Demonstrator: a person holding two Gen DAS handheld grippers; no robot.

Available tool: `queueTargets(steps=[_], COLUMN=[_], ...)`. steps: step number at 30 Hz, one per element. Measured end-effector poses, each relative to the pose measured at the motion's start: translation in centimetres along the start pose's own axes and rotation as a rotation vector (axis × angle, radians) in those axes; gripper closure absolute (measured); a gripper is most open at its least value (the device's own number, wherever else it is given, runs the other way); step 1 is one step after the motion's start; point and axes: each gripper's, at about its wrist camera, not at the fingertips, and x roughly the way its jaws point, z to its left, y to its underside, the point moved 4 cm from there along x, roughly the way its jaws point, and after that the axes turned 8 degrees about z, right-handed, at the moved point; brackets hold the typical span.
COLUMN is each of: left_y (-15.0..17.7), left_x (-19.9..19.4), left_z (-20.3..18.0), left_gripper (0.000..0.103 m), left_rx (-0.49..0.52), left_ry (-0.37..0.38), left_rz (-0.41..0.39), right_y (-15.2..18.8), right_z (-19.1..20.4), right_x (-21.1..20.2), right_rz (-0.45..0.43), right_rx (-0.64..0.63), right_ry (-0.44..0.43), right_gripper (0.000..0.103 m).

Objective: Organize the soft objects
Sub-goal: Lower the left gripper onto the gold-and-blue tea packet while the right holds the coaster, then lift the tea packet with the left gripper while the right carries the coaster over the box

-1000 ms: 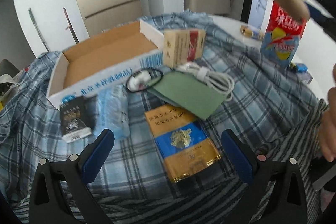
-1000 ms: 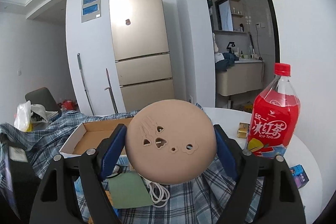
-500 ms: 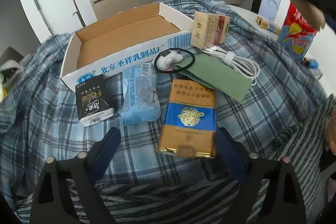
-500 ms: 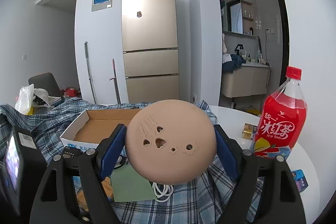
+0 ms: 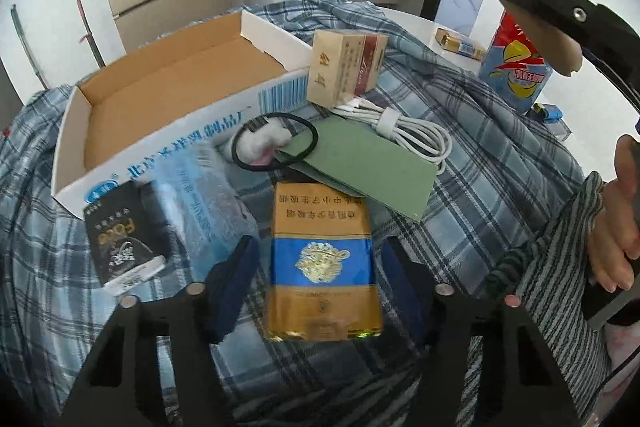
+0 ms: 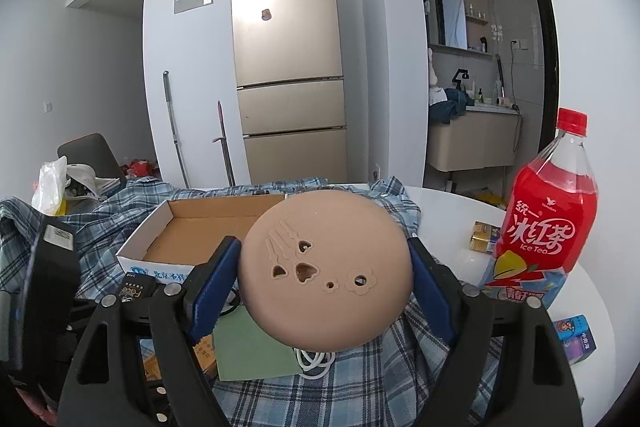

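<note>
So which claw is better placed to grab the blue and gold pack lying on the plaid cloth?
Left. The left claw is open with the blue and gold pack between its fingers. The right claw is shut on the tan round pad, up above the table.

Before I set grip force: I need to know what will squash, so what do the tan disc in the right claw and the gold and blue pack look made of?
The tan disc looks like matte silicone or soft rubber: smooth, no glare, cleanly cut heart and flower holes. The gold and blue pack looks wrapped in glossy foil or film: bright glints and crinkled bottom edge. Softness itself cannot be seen.
</note>
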Motion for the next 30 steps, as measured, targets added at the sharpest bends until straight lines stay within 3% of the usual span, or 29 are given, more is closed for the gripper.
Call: queueTargets(steps=[14, 30], left_y=[0.5, 0.6], left_x=[0.2, -6.6], left_z=[0.0, 1.9], left_gripper=[0.045, 0.048], left_rx=[0.007, -0.065], left_ry=[0.016, -0.039], left_rz=[-0.016, -0.376], right_y=[0.4, 0.4], right_z=[0.8, 0.9], right_x=[0.9, 0.7], right_rz=[0.032, 0.025], right_rx=[-0.032, -0.036], right_ry=[0.000, -0.018], right_gripper=[0.022, 0.022])
